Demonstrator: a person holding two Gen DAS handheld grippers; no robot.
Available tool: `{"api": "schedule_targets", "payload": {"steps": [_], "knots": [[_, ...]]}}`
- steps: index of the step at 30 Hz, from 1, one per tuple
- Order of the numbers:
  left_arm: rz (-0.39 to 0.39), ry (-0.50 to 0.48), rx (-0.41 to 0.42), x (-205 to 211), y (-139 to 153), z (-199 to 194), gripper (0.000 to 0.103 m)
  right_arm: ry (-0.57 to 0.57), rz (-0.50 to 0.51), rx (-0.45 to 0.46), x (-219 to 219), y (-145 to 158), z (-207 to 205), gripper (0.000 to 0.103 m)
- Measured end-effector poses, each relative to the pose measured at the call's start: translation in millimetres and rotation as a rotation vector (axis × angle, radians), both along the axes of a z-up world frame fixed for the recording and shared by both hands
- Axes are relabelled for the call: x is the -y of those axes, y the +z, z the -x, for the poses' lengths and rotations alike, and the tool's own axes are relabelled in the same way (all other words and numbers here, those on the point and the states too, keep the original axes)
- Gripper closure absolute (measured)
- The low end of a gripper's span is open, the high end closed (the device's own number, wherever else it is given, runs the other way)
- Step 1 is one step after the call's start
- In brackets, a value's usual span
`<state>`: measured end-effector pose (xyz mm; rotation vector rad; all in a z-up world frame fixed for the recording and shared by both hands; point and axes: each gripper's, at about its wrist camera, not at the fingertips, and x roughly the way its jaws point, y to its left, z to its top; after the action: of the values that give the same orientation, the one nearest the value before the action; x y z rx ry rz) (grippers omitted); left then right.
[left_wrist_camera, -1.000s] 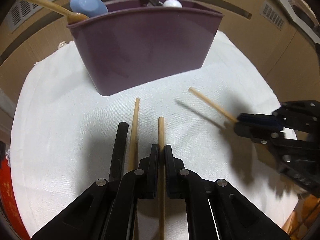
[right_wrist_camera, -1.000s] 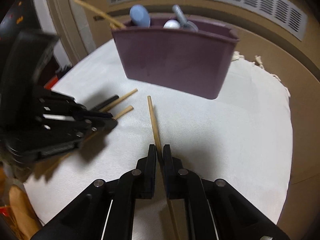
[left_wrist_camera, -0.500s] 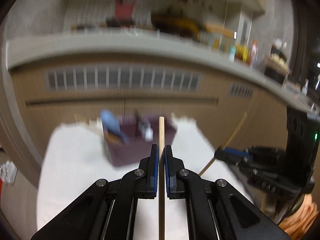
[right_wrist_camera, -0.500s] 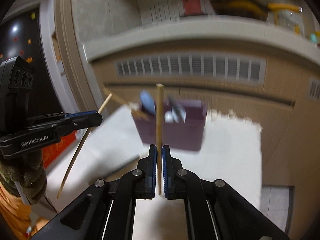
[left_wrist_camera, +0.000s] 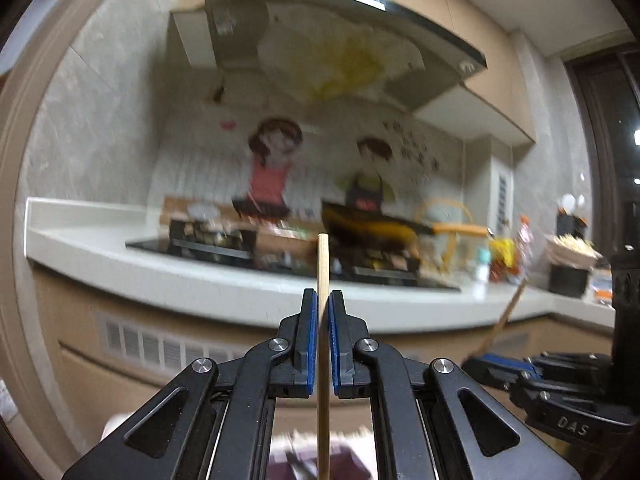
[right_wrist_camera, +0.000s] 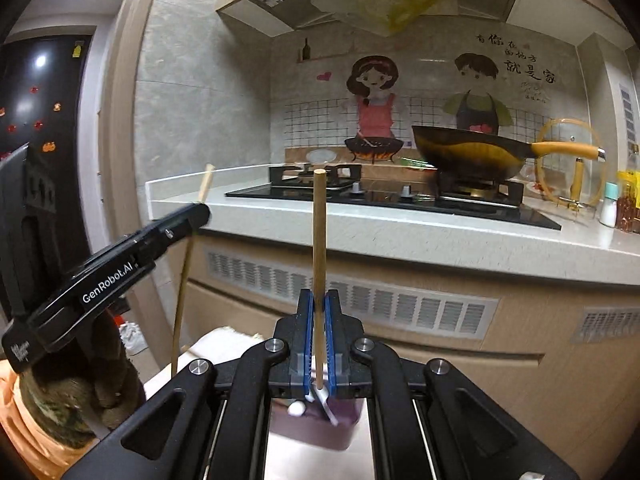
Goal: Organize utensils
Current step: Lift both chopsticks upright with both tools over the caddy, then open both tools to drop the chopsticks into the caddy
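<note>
Below, the purple holder [right_wrist_camera: 344, 412] is mostly hidden behind the right gripper [right_wrist_camera: 319, 304].

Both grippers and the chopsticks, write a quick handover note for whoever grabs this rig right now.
Left gripper: shut on a wooden chopstick, held upright.
Right gripper: shut on a second chopstick, also upright.
The purple bin sits below on the white cloth, with other utensils already inside.
Done: both sticks picked up.
Left: probably drop both into the bin, then check the cloth for leftovers; it is mostly out of view.
</note>
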<state>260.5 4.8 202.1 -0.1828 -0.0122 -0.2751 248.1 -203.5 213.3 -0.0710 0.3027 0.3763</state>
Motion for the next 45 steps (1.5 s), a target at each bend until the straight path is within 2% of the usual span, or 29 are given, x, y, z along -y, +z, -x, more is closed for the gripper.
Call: {"api": "schedule_targets", "payload": {"steps": [4, 9, 15, 17, 19, 22, 27, 29, 31, 33, 36, 39, 45], "knots": [[0.018, 0.013, 0.003, 5.3, -13.2, -35.5, 0.097, 0.006, -0.016, -0.063, 7.7, -14.9, -31.9, 0.097], [0.039, 0.032, -0.054, 7.8, -51.1, -85.5, 0.097, 0.009, -0.018, -0.165, 13.8, -60.5, -67.9, 0.097], [0.048, 0.074, -0.199, 12.0, -111.5, -130.6, 0.097, 0.024, -0.005, -0.304, 13.9, -117.9, -98.4, 0.097], [0.071, 0.073, -0.276, 9.6, -128.7, -142.4, 0.097, 0.036, 0.003, -0.345, 12.5, -134.9, -103.1, 0.097], [0.085, 0.078, -0.312, 8.1, -138.4, -145.6, 0.097, 0.049, 0.005, -0.380, 12.2, -150.2, -105.6, 0.097], [0.087, 0.069, -0.357, 8.3, -152.4, -140.8, 0.096, 0.070, 0.010, -0.415, 11.7, -165.0, -104.4, 0.097], [0.036, 0.023, -0.422, 10.5, -169.7, -116.8, 0.094, 0.094, 0.039, -0.437, 9.1, -174.1, -99.1, 0.097], [0.029, 0.004, -0.457, 6.2, -171.6, -106.8, 0.088, 0.094, 0.055, -0.432, 8.6, -173.6, -92.4, 0.096], [0.004, 0.001, -0.502, 1.9, -171.2, -94.4, 0.072, 0.087, 0.068, -0.425, 7.8, -170.7, -85.4, 0.092], [-0.060, -0.014, -0.548, 0.4, -172.0, -79.6, 0.070, 0.075, 0.079, -0.415, 8.0, -167.8, -76.7, 0.089], [-0.120, -0.038, -0.586, -5.9, -176.9, -54.2, 0.066, 0.055, 0.103, -0.410, 7.5, -167.7, -64.9, 0.088], [-0.140, -0.055, -0.651, -20.8, -186.3, -31.5, 0.053, 0.043, 0.123, -0.421, 3.2, -170.6, -51.3, 0.088], [-0.183, -0.007, -0.751, -53.3, -216.0, 6.1, 0.051, 0.044, 0.162, -0.469, -20.0, -189.0, -22.6, 0.075]]}}
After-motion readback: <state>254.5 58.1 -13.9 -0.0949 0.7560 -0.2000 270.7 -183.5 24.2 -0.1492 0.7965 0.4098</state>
